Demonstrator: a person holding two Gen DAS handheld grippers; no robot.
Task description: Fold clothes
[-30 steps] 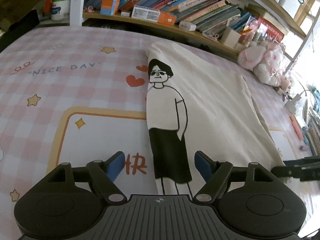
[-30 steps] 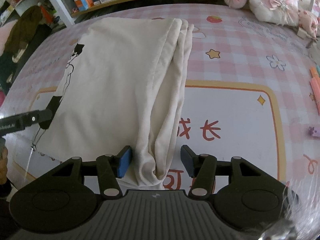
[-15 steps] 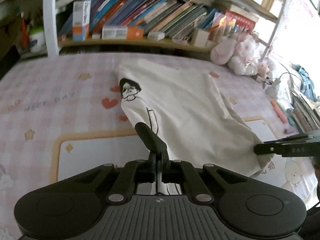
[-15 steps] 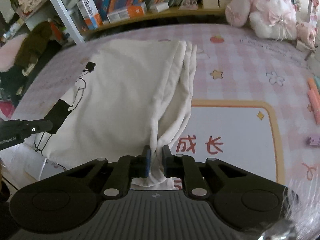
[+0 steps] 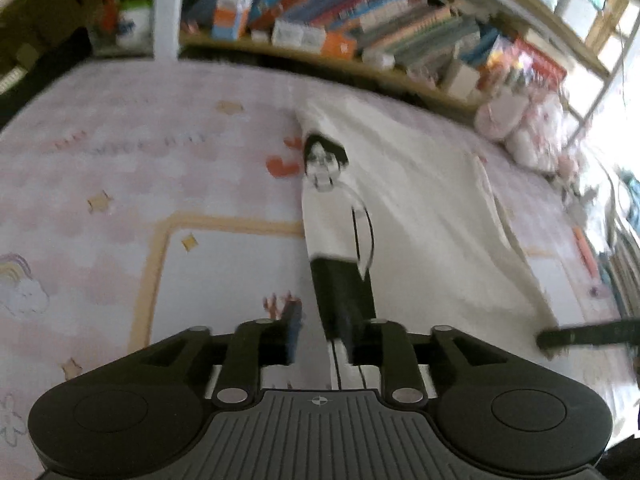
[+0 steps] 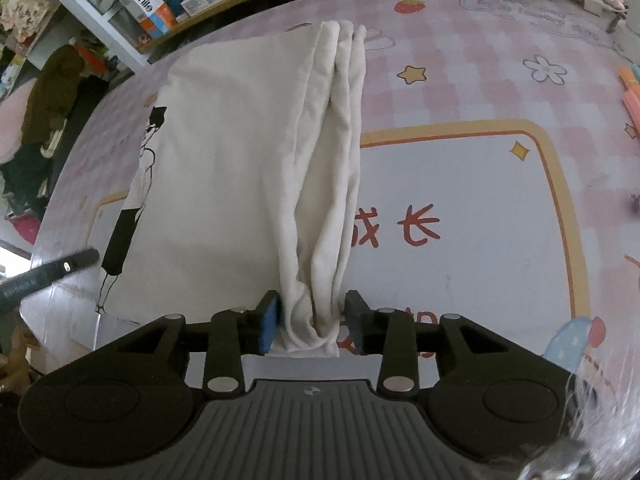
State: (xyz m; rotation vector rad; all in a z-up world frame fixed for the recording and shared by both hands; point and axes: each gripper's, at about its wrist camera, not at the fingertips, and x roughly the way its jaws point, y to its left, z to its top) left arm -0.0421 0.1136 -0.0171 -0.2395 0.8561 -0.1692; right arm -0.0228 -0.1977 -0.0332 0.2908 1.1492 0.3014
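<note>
A cream T-shirt with a black-and-white cartoon figure print lies folded lengthwise on a pink checked table mat. My left gripper is open, its jaws either side of the shirt's near left corner, over the print's legs. The shirt also shows in the right wrist view, with bunched folds along its right edge. My right gripper is open, its jaws straddling the near end of those folds. The other gripper's finger shows at the left.
A bookshelf full of books runs along the far side. Pink plush toys sit at the far right. Orange pens lie at the mat's right edge. Dark clothing is heaped beyond the left edge.
Both grippers were shut on the shirt's near edge half a second ago and have opened. The lifted edge has dropped back flat. The left view is blurred by motion.
</note>
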